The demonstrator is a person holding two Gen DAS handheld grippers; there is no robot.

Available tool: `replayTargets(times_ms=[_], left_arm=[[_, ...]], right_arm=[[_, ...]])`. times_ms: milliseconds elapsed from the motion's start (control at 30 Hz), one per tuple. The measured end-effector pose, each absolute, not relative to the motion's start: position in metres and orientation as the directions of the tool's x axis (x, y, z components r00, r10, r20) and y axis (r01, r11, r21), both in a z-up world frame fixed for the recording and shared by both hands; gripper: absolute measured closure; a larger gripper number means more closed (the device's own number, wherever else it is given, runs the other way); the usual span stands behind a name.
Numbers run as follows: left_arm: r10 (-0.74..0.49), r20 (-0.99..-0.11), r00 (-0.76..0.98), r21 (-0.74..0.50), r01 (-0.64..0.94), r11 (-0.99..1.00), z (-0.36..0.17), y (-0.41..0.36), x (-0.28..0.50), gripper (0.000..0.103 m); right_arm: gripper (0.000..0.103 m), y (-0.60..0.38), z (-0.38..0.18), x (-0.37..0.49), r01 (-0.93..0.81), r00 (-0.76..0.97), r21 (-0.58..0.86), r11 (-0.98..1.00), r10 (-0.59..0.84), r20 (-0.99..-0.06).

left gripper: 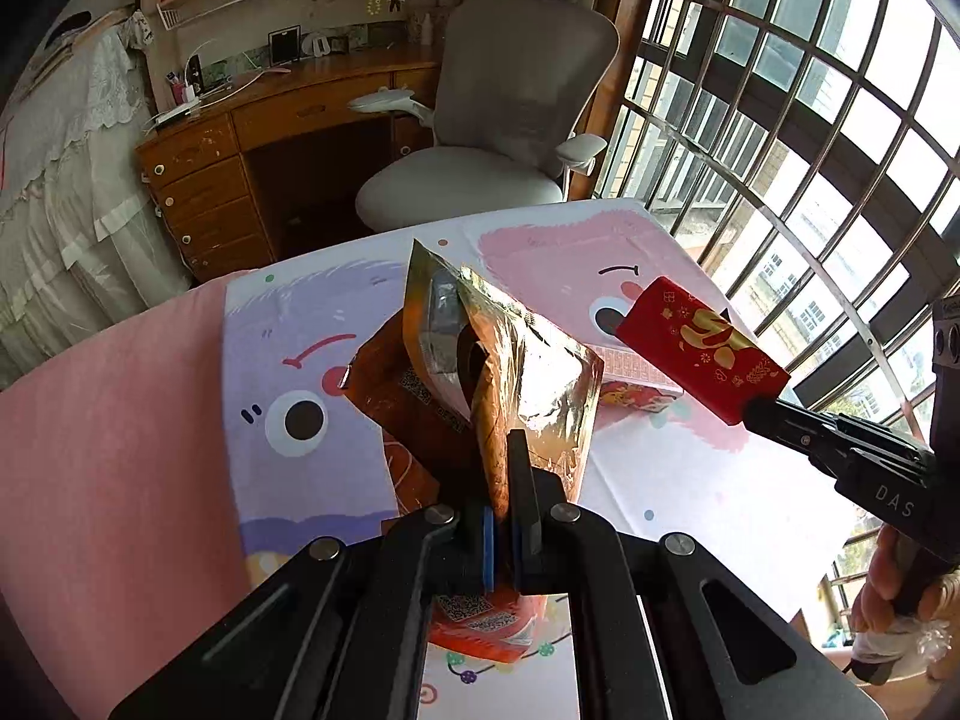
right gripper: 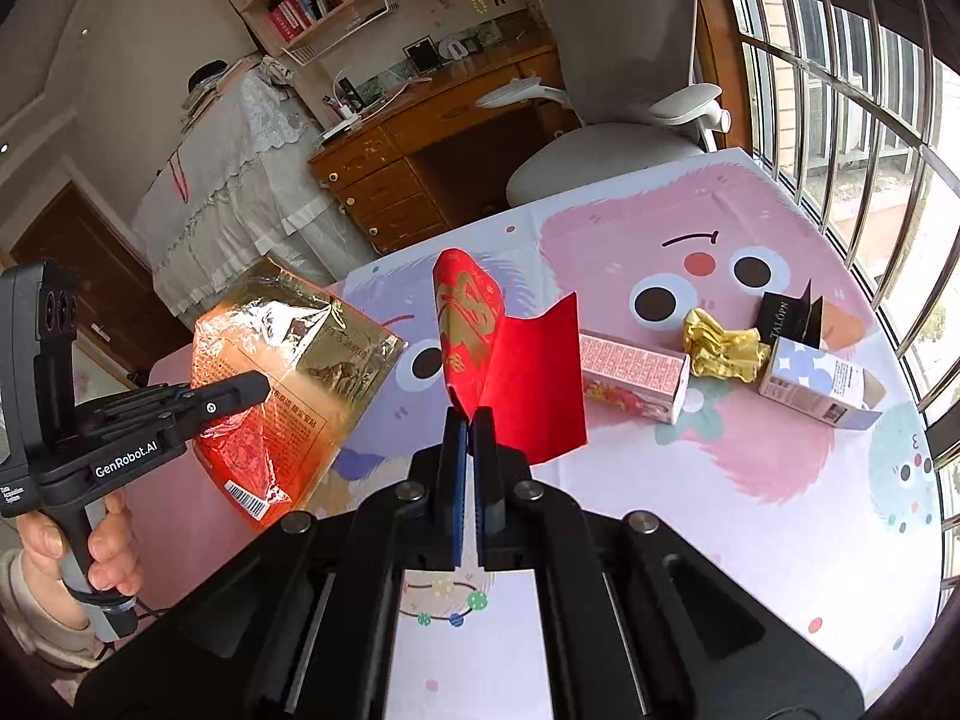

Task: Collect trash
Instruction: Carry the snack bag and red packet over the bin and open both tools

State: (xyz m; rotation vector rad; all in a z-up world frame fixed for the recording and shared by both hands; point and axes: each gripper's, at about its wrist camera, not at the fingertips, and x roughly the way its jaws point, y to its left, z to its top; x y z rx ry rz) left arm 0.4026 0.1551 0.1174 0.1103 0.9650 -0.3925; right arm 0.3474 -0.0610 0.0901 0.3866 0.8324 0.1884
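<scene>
- We hold a shiny gold and orange bag [left gripper: 510,372] in our left gripper [left gripper: 510,516]. Its two fingers are pressed tight on the bottom edge of the bag. The bag is up in the air, over the table [left gripper: 690,480], and its top is open.
- We hold a red envelope [right gripper: 474,324] with gold marks in our right gripper [right gripper: 474,420]. The fingers are squeezed together on its bottom edge. Its flap sticks out to the right. It is lifted off the table too.
- From the left camera, the red envelope is just to the right of the bag, near its open top but not touching.
- More trash lies on the table with the cartoon cloth: a pink box [right gripper: 636,372], a crumpled gold wrapper [right gripper: 723,351], a white and blue box [right gripper: 822,384] and a small black folded card [right gripper: 792,315].
- A hand [right gripper: 102,546] grips the handle of the left gripper.
</scene>
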Motion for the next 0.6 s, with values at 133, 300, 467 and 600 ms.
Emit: replayTargets(times_ms=[133,300,467,600], left_arm=[[-0.238,-0.823,0.516,-0.065,0.331,0.941,0.116,0.135,0.319,0.1],[-0.198,-0.846,0.495,-0.069,0.266,0.962,0.096,0.101,0.211,0.1],[-0.16,-0.889,0.428,-0.063,0.232,0.971,0.059,0.067,0.116,0.1],[-0.134,-0.921,0.367,-0.05,0.231,0.972,0.032,0.044,0.055,0.1]], right_arm=[[0.103,-0.07,0.088,0.269,-0.089,0.614,0.412,0.907,0.375,-0.694],[0.103,-0.086,0.072,0.172,-0.184,0.553,0.396,0.9,0.427,-0.715],[0.103,-0.106,0.04,0.092,-0.246,0.475,0.381,0.891,0.454,-0.754],[0.103,-0.124,0.008,0.042,-0.241,0.393,0.395,0.887,0.461,-0.795]])
